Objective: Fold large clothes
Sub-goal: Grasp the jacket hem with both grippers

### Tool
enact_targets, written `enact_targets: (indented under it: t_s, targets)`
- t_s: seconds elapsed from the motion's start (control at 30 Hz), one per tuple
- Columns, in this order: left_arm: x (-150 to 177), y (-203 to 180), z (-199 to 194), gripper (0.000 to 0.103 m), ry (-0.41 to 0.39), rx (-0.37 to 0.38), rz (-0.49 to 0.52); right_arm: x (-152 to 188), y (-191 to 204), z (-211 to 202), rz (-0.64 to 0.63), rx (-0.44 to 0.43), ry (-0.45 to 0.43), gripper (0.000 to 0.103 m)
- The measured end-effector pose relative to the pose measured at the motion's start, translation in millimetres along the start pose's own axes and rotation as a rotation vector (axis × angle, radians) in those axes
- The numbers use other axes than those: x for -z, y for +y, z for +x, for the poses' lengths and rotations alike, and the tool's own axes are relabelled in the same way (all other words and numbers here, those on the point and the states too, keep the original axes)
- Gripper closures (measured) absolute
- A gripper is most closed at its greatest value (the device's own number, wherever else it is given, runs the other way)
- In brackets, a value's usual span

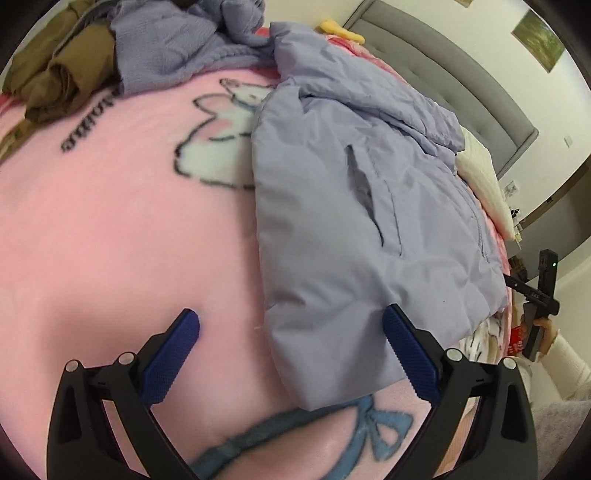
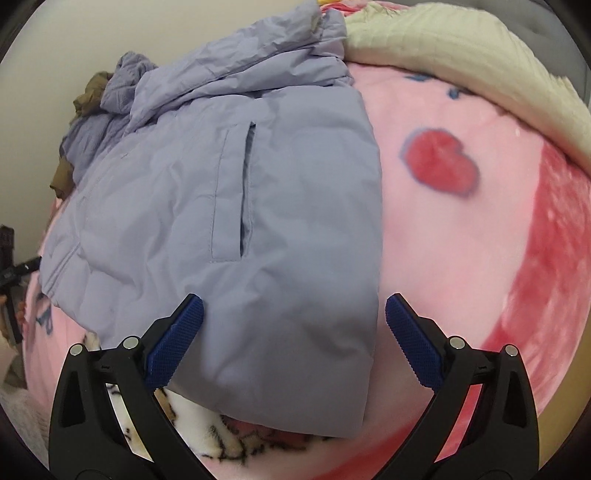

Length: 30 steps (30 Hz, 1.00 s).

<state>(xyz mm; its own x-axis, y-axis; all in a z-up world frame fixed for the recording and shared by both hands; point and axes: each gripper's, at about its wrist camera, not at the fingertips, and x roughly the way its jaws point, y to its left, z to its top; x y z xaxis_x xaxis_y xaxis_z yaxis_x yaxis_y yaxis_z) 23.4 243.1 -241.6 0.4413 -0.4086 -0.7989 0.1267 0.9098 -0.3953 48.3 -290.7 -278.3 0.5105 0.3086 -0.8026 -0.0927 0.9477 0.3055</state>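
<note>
A lavender padded jacket (image 1: 354,206) lies folded on a pink cartoon blanket (image 1: 110,240), pockets facing up. It also shows in the right wrist view (image 2: 236,206). My left gripper (image 1: 291,332) is open and empty, hovering over the jacket's near left corner. My right gripper (image 2: 293,321) is open and empty over the jacket's near right corner. The right gripper (image 1: 539,295) also shows at the far right of the left wrist view, held in a hand.
A lavender knit garment (image 1: 173,44) and a brown garment (image 1: 59,77) are piled at the far side of the bed. A cream blanket (image 2: 461,62) lies near the grey headboard (image 1: 450,74). A yellow item (image 1: 341,31) sits by the headboard.
</note>
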Motion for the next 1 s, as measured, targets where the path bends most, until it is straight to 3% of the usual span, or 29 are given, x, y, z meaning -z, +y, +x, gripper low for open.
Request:
enact_targets:
  t_s: [0.23, 0.37, 0.5, 0.63, 0.67, 0.73, 0.77, 0.8, 0.83, 0.87, 0.9, 0.97, 1.0]
  targets:
    - [0, -14, 8, 0.005, 0.005, 0.154, -0.021, 5, -8, 4, 0.076, -0.059, 0.036, 0.008]
    - [2, -26, 24, 0.005, 0.045, 0.091, 0.028, 2, -1, 6, 0.080, -0.121, 0.071, 0.008]
    - [-3, -23, 25, 0.005, 0.040, 0.116, -0.081, 2, 15, 7, 0.002, -0.122, 0.076, 0.007]
    - [-2, -23, 29, 0.005, 0.035, 0.083, -0.136, 2, 5, 4, 0.133, -0.195, 0.038, 0.008]
    - [-2, -28, 31, 0.005, 0.043, 0.054, -0.113, 2, 5, 3, 0.133, -0.187, 0.039, 0.012]
    - [-3, -35, 33, 0.005, 0.056, 0.013, -0.088, 2, 8, 2, 0.125, -0.134, 0.047, 0.050]
    - [-4, -37, 33, 0.010, 0.052, 0.000, -0.102, 2, 7, -2, 0.131, -0.143, 0.036, 0.057]
    - [-4, -38, 32, 0.017, 0.049, -0.020, -0.131, 1, 6, -6, 0.137, -0.154, 0.019, 0.073]
    - [-4, -40, 30, 0.036, 0.037, -0.016, -0.148, -1, 9, -11, 0.137, -0.146, 0.003, 0.081]
    - [-3, -42, 26, 0.054, 0.017, 0.006, -0.159, -3, 14, -16, 0.123, -0.131, -0.005, 0.083]
    - [-4, -46, 22, 0.058, -0.006, -0.003, -0.169, -5, 18, -20, 0.107, -0.116, -0.014, 0.086]
    - [-7, -54, 16, 0.078, -0.031, -0.016, -0.170, -10, 31, -31, 0.066, -0.086, -0.043, 0.089]
    - [-9, -56, 11, 0.081, -0.051, -0.004, -0.174, -13, 36, -37, 0.062, -0.076, -0.058, 0.090]
